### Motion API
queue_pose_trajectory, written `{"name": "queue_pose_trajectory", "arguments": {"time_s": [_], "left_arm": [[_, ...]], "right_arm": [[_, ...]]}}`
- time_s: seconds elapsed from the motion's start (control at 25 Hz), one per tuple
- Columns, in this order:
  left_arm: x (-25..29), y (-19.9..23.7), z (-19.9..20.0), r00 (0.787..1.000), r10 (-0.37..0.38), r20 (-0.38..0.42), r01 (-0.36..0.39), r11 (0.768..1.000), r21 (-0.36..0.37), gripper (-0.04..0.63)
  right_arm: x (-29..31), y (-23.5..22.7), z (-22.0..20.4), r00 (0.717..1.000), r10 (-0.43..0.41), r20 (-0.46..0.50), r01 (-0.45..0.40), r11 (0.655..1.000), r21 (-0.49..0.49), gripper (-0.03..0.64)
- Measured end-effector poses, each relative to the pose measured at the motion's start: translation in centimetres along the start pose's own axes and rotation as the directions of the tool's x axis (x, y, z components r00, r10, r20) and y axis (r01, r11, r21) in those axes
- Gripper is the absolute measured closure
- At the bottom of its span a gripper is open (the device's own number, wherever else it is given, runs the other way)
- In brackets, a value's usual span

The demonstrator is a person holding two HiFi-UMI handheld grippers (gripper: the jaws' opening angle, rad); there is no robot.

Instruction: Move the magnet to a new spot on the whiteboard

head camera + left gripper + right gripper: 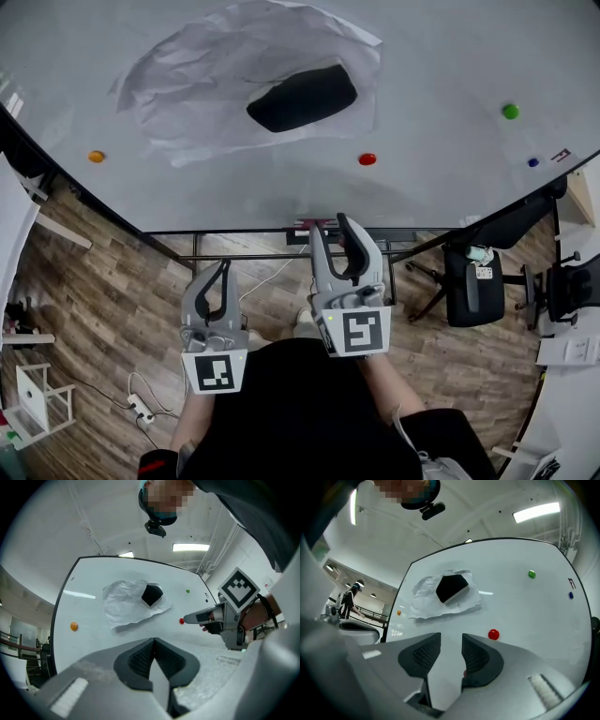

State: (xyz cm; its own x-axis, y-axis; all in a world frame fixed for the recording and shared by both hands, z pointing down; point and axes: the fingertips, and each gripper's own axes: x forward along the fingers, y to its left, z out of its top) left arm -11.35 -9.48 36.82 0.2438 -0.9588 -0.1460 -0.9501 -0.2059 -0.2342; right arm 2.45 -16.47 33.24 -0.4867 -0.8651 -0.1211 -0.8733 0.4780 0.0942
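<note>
1. Glossy whiteboard (450, 56): we find the round red magnet (367, 159) low on it, right of centre, untouched.
2. Right gripper (331, 225) points near level just below the magnet, jaws apart, nothing between its ribbed pads.
3. Left gripper (222, 267) sits further back, jaws together, empty.
4. We note crumpled paper (187, 75) under a black block (302, 97).

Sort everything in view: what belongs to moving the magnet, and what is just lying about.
Job: whiteboard; red magnet, probably, nearest the open right gripper.
Lying about: orange magnet; green magnet; blue magnet; crumpled paper; black eraser; office chair.
</note>
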Motion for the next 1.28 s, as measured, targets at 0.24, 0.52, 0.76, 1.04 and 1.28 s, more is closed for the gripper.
{"name": "queue_pose_trajectory", "arguments": {"time_s": [0.24,0.52,0.76,1.04,1.28], "left_arm": [[-2.3,1.1,0.2,1.0,0.012,0.004,-0.012,1.0,0.009,0.594],[-4.6,2.3,0.1,1.0,0.023,0.0,-0.023,1.0,0.012,0.594],[-6.1,3.5,0.1,0.999,0.038,0.006,-0.038,0.999,0.015,0.594],[-7.3,4.8,-0.3,0.998,0.055,0.002,-0.055,0.998,0.011,0.594],[-7.9,5.3,-0.7,0.998,0.06,-0.01,-0.06,0.998,0.004,0.594]], "right_arm": [[-1.3,3.6,-0.2,0.999,0.053,-0.005,-0.052,0.998,0.021,0.488],[-2.6,7.8,0.6,0.992,0.12,0.029,-0.121,0.992,0.042,0.513],[-3.2,10.1,1.1,0.986,0.148,0.07,-0.153,0.986,0.06,0.554],[-3.6,12.1,0.2,0.986,0.167,0.028,-0.169,0.983,0.074,0.586],[-3.7,13.4,0.0,0.981,0.192,0.028,-0.193,0.979,0.07,0.615]]}}
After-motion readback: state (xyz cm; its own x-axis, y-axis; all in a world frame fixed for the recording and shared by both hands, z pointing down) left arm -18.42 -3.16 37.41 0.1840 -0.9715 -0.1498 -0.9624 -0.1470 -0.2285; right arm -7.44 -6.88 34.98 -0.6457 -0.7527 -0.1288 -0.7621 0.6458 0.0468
